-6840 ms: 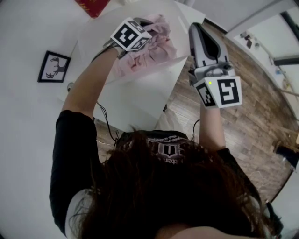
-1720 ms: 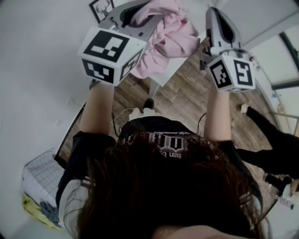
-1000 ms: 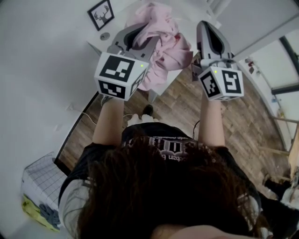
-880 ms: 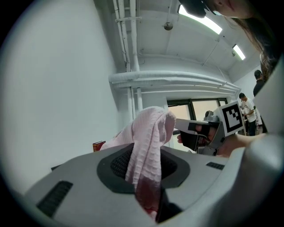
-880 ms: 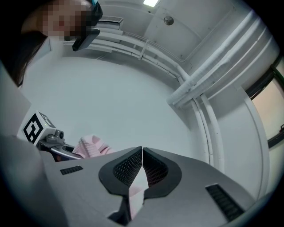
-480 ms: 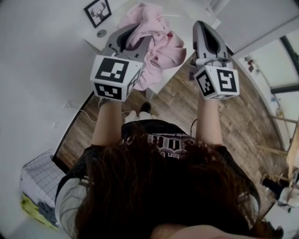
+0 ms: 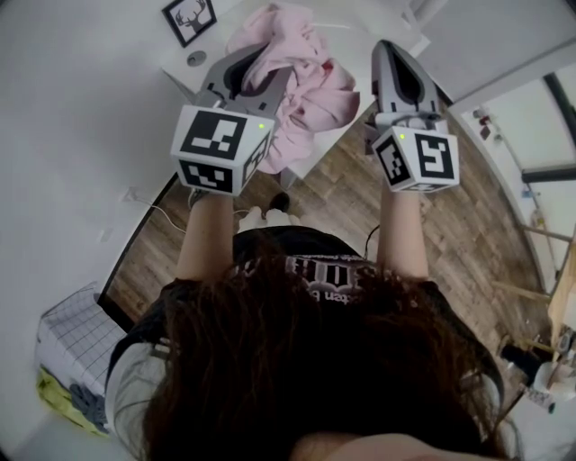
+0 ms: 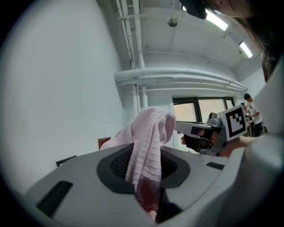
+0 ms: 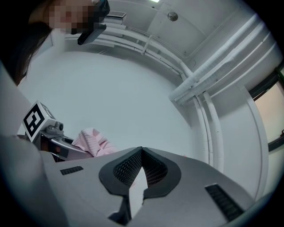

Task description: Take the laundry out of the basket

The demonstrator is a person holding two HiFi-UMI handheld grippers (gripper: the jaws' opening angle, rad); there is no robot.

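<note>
2 grippers are raised over a white table [image 7: 364, 25]. At far left stands a framed deer picture [image 7: 190, 19]. The left gripper [image 7: 256, 65] is clamped on the pink cloth [image 7: 306, 76], bunched over the table. The right gripper [image 7: 389, 54] has its jaws closed on nothing. The shirt lettering [image 7: 310, 286] is too blurred to read. A wood floor [image 7: 342, 198] lies below. Only the left gripper view shows windows [image 8: 202, 111].

Bright, even light from ceiling strip lamps [image 8: 217, 20] above the left gripper [image 8: 145, 166]; fisheye edges bend and darken.
</note>
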